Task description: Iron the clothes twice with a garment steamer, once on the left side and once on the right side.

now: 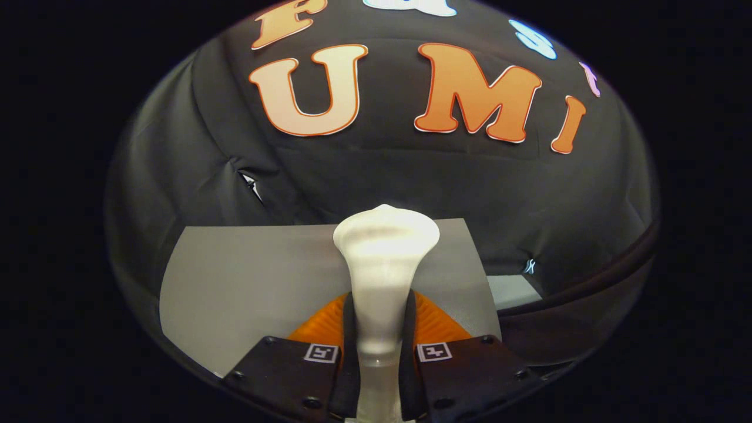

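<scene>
The hand-held gripper (379,352) clamps the white plastic garment steamer (383,276) by its slim neck; it looks rigid, smooth, possibly slippery, above the grey desk (247,276).

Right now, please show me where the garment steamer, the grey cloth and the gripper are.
garment steamer (385,235): gripper view, on its wide head.
grey cloth (252,276): gripper view, on its bare middle.
gripper (380,358): gripper view, midway between fingertips, shut on the steamer's handle.

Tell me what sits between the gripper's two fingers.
The gripper view shows the white garment steamer between the gripper's fingers, both pressing its neck; its flared head stands beyond them over the grey sheet.
</scene>
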Demonstrator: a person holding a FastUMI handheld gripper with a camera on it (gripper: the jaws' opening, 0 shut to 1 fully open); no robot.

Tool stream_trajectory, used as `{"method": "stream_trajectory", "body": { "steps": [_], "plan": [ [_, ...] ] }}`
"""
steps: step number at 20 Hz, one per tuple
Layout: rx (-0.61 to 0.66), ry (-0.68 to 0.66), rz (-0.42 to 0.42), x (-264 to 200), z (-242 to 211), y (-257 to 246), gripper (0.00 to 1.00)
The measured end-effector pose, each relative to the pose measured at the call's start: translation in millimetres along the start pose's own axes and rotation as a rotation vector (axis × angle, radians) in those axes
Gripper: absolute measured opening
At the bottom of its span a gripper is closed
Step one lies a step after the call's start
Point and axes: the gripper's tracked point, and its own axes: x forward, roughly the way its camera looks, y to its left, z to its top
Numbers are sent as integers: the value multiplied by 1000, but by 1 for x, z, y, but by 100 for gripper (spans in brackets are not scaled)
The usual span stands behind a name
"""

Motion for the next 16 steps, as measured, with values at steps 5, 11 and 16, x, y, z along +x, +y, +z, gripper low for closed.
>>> {"method": "stream_trajectory", "body": {
  "steps": [5, 11, 16],
  "plan": [
    [-73, -139, 49, -58, 9, 13, 35],
    [-24, -295, 123, -136, -12, 11, 34],
    [2, -464, 124, -213, -21, -12, 34]
  ]
}}
